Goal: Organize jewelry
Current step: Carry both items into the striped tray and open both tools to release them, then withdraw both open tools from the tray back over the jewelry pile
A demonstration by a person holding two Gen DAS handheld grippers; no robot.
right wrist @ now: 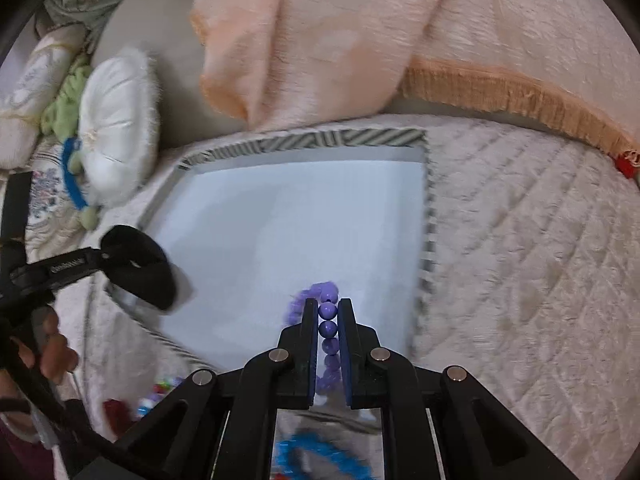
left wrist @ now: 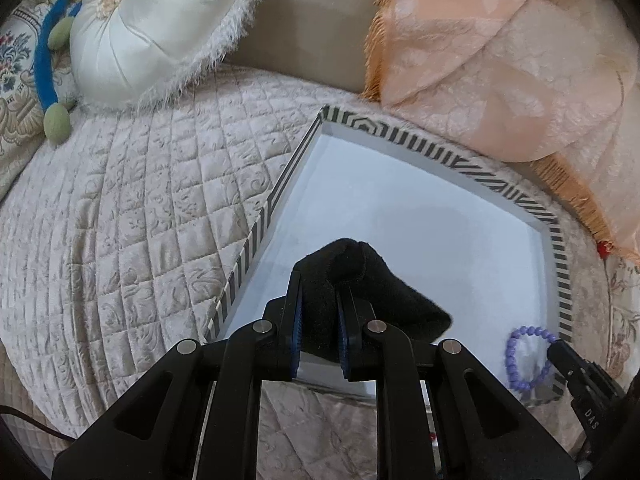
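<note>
A shallow tray with a striped black-and-white rim and a pale floor lies on the quilted bed. My left gripper is shut on a black fabric band that hangs over the tray's near left part. In the right wrist view the same band shows at the left, over the tray's rim. My right gripper is shut on a purple bead bracelet, held above the tray's near right part. That bracelet also appears at the lower right of the left wrist view.
A white round cushion and a green and blue plush toy lie at the back left. A peach fringed blanket is heaped behind the tray. Blue beads and small coloured pieces lie on the quilt below the right gripper.
</note>
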